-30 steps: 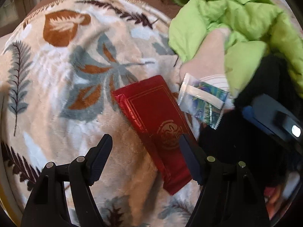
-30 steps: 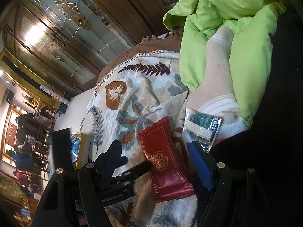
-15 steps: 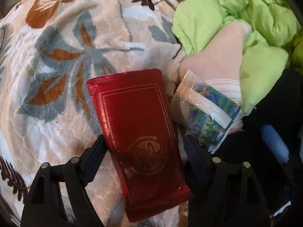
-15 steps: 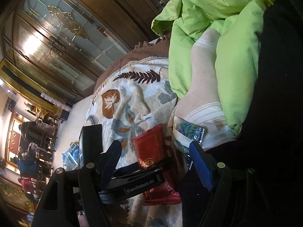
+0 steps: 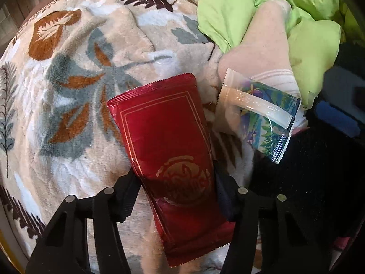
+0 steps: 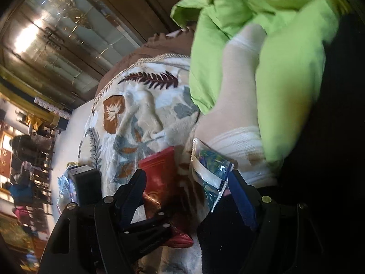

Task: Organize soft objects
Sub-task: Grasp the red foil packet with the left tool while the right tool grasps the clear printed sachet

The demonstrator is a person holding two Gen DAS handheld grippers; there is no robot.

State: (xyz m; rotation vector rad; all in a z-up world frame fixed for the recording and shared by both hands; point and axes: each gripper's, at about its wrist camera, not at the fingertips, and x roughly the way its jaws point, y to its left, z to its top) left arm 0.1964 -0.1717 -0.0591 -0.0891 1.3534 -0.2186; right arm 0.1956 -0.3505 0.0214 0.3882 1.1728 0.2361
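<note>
Glossy red pouch (image 5: 168,141) between left gripper (image 5: 175,182) fingers

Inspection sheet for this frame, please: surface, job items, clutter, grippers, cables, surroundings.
Surface: leaf-print blanket, rumpled.
Job's things: red packet lying on the blanket; floral sachet beside it, leaning on a white sock; green cloth bunched behind.
Clutter: more packets off the blanket edge.
Grippers: left gripper jaws closed on the red packet; right gripper open, near the sachet.
Cables: nothing seen.
Surroundings: glass-fronted wooden cabinet.
</note>
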